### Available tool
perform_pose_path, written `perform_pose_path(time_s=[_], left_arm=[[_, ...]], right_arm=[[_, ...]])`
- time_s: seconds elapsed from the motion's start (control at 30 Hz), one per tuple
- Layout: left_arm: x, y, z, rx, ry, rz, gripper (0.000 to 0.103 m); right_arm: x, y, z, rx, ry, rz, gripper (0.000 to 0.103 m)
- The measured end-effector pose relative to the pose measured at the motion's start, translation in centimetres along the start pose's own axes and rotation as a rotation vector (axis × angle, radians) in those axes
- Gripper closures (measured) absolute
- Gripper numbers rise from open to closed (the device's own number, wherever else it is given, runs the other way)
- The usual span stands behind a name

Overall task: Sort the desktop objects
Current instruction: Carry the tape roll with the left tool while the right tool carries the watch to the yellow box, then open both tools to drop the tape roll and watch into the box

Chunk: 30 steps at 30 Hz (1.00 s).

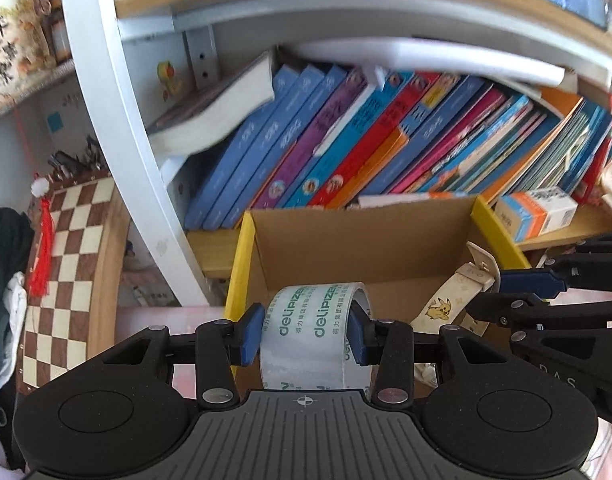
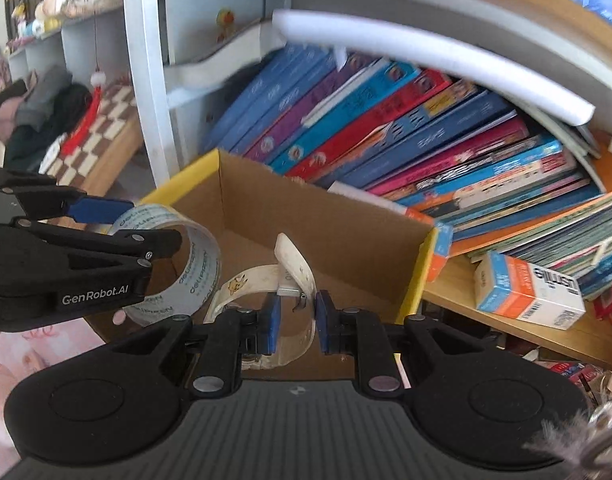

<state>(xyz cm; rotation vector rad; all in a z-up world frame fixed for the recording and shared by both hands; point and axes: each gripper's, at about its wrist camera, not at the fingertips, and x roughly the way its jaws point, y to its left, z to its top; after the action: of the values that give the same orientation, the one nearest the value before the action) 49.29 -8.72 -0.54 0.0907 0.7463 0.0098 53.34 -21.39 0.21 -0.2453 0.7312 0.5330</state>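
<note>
Both grippers hold objects over the cardboard box (image 1: 346,248).

Left gripper (image 1: 304,334) clamps the tape roll (image 1: 312,336) at lower centre; right gripper (image 2: 297,322) pinches the cream watch strap (image 2: 295,268), centre frame, below leaning books (image 2: 406,120).

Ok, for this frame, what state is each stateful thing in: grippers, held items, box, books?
Left gripper: shut on the tape roll.
Tape roll: held upright over the box.
Right gripper: shut on the watch.
Watch: strap unbuckled, held over the box.
Cardboard box: open, nothing visible inside.
Books: leaning on the shelf.
</note>
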Motion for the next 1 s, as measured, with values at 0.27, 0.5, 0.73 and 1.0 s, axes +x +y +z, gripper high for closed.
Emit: perform_pose_path(time_s=[0.27, 0.5, 0.73, 1.0], left_arm=[[2.8, 0.2, -0.5, 0.006, 0.079, 0.002, 0.061], [4.4, -0.2, -1.2, 0.015, 0.119, 0.026, 0.061], [5.1, -1.1, -1.8, 0.087, 0.148, 0.037, 0.061], [3.7, -0.9, -1.1, 0.087, 0.072, 0.046, 0.041]], right_arm=[[3.3, 0.3, 0.0, -0.103, 0.11, 0.028, 0.085], [5.2, 0.7, -0.6, -0.112, 0.173, 0.031, 0.085], [5.6, 0.9, -0.5, -0.118, 0.183, 0.032, 0.084], [4.6, 0.9, 0.3, -0.097, 0.125, 0.012, 0.064]])
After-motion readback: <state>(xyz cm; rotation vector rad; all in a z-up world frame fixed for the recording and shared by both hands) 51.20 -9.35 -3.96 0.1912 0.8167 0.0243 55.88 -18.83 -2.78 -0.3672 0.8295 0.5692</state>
